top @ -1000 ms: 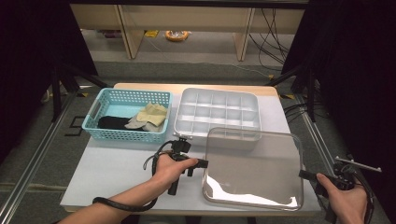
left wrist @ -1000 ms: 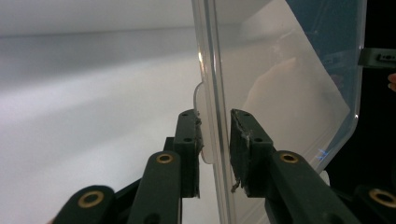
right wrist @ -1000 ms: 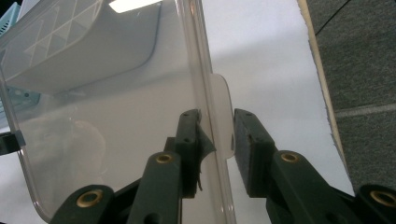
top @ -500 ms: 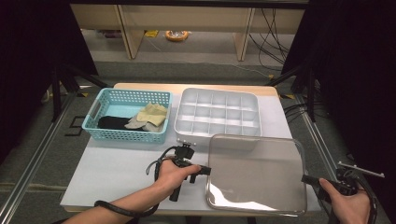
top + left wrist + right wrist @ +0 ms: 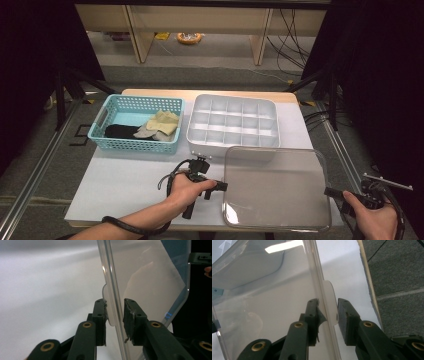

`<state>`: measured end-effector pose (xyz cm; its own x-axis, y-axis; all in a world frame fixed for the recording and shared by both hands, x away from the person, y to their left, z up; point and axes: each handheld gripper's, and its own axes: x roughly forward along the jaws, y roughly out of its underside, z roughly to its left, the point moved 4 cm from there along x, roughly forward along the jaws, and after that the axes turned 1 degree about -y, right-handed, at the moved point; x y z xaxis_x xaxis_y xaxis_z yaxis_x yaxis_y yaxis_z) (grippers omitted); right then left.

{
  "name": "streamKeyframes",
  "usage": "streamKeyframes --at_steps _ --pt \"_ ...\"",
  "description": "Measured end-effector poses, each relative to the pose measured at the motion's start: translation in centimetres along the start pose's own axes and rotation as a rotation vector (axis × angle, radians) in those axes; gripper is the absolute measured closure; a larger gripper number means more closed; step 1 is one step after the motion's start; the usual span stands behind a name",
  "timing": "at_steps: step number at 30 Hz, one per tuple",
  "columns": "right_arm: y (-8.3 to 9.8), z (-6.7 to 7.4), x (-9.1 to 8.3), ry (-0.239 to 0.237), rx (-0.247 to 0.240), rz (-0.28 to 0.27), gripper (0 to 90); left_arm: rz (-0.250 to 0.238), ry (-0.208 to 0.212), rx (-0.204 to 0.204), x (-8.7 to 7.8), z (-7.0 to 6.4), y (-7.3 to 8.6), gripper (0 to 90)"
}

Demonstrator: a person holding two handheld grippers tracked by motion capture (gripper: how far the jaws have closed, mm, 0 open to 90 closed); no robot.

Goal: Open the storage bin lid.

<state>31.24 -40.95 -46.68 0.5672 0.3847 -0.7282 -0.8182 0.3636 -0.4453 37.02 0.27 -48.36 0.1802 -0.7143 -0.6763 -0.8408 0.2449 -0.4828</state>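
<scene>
Counter (image 5: 125, 195): white, carries all things.
Lid (image 5: 275, 192): clear, lies flat at the near right of the counter, just in front of the compartment box (image 5: 232, 125); a second ago it was tilted up, now it is set down.
Basket (image 5: 135, 145): teal, left of the box, holds cloths.
Left gripper (image 5: 115, 312): jaws around the lid's left edge tab, a gap seems to remain on one side, so probably released.
Right gripper (image 5: 328, 315): jaws stand apart around the right edge tab, not pressing.
Meaning: lid removal looks finished; the box is open for filling.
</scene>
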Motion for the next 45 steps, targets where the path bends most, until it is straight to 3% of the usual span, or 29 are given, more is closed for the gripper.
streamKeyframes --at_steps 1,2,5,7,8,10,12,13,14,16,17,18,22,23,25,27,28,31,32,33,34,35,36,38,40,42,43,44,45 --pt "0.0 0.2 -0.2 -0.005 0.018 0.017 71.5 -0.001 0.001 0.001 0.0 0.0 0.0 71.6" --pt "-0.1 -0.2 -0.2 -0.006 -0.038 0.009 71.5 -0.002 0.003 0.001 0.0 -0.1 0.0 71.6" --pt "-0.1 -0.3 -0.2 0.0 -0.015 0.018 71.4 -0.017 0.005 -0.029 0.3 -0.4 0.0 71.5" --pt "-0.1 -0.4 0.0 -0.002 -0.008 0.012 71.3 0.018 0.005 -0.004 0.3 -0.3 0.3 71.5" --pt "-0.1 -0.7 0.0 0.01 -0.034 0.011 71.2 0.001 0.014 -0.024 0.5 -0.6 0.3 71.4" --pt "0.1 -0.4 0.0 0.002 0.032 0.032 71.1 0.035 0.013 0.019 0.5 -0.4 0.6 71.5" --pt "0.1 -0.4 0.0 0.011 0.053 0.027 71.0 0.011 0.017 -0.015 0.8 -0.7 0.7 71.5" --pt "0.1 -0.5 0.1 0.007 0.053 0.028 71.0 0.037 0.021 0.004 0.8 -0.5 0.8 71.4" --pt "0.1 -1.0 0.3 0.014 -0.005 0.005 71.1 0.049 0.016 0.018 0.7 -0.4 0.9 71.4" --pt "0.3 -0.8 0.2 0.028 0.051 0.032 71.0 0.033 0.025 -0.011 1.0 -0.7 0.9 71.4" --pt "0.3 -0.9 0.2 0.023 0.052 0.035 71.1 0.058 0.02 0.011 0.9 -0.5 1.0 71.4" --pt "0.3 -1.0 0.4 0.026 0.059 0.031 71.0 0.031 0.027 -0.023 1.1 -0.8 0.9 71.4" --pt "0.5 -1.4 0.3 0.041 0.046 0.042 71.0 0.065 0.027 0.004 1.2 -0.7 1.3 71.1" --pt "0.5 -1.4 0.3 0.04 0.042 0.042 71.0 0.038 0.03 -0.034 1.4 -1.0 1.2 71.1" --pt "0.5 -1.4 0.4 0.048 0.056 0.046 70.9 0.09 0.027 0.019 1.2 -0.7 1.4 70.9" --pt "0.6 -1.4 0.2 0.059 0.073 0.085 70.8 0.077 0.023 0.0 1.4 -0.8 1.4 70.5" --pt "0.5 -1.3 0.5 0.044 0.076 0.06 70.8 0.072 0.029 -0.028 1.5 -1.0 1.5 70.1" --pt "0.5 -1.4 0.4 0.079 0.056 0.097 70.7 0.11 0.025 0.011 1.5 -0.5 1.6 69.3" --pt "0.5 -1.4 0.3 0.051 0.059 0.121 70.7 0.113 0.029 0.021 1.6 -0.4 1.6 68.9" --pt "0.4 -1.4 0.7 0.074 0.056 0.08 70.6 0.11 0.024 0.006 1.7 -0.5 1.6 68.6" --pt "0.4 -1.3 0.5 0.076 0.052 0.111 70.5 0.095 0.027 -0.031 1.8 -0.7 1.5 68.3" --pt "0.4 -1.3 0.6 0.084 0.054 0.111 70.4 0.12 0.029 0.02 1.7 -0.3 1.5 68.1" --pt "0.3 -1.2 0.9 0.066 0.057 0.085 70.4 0.122 0.03 0.019 1.7 -0.3 1.5 67.9" --pt "0.3 -1.2 0.9 0.123 0.056 0.098 70.3 0.095 0.03 -0.009 1.8 -0.5 1.4 67.5" --pt "0.3 -0.9 1.1 0.111 0.085 0.098 70.2 0.127 0.025 0.027 1.6 -0.2 1.4 67.0" --pt "0.3 -1.0 1.1 0.138 0.052 0.102 70.3 0.127 0.022 0.036 1.6 -0.1 1.3 66.3" --pt "0.3 -0.9 1.3 0.063 0.06 0.084 70.2 0.128 0.023 0.035 1.6 -0.1 1.3 65.9" --pt "0.4 -1.0 1.2 0.115 0.043 0.113 70.2 0.102 0.025 0.0 1.8 -0.4 1.3 65.6" --pt "0.4 -1.1 1.2 0.123 0.022 0.117 70.2 0.11 0.024 0.011 1.8 -0.3 1.3 65.2"
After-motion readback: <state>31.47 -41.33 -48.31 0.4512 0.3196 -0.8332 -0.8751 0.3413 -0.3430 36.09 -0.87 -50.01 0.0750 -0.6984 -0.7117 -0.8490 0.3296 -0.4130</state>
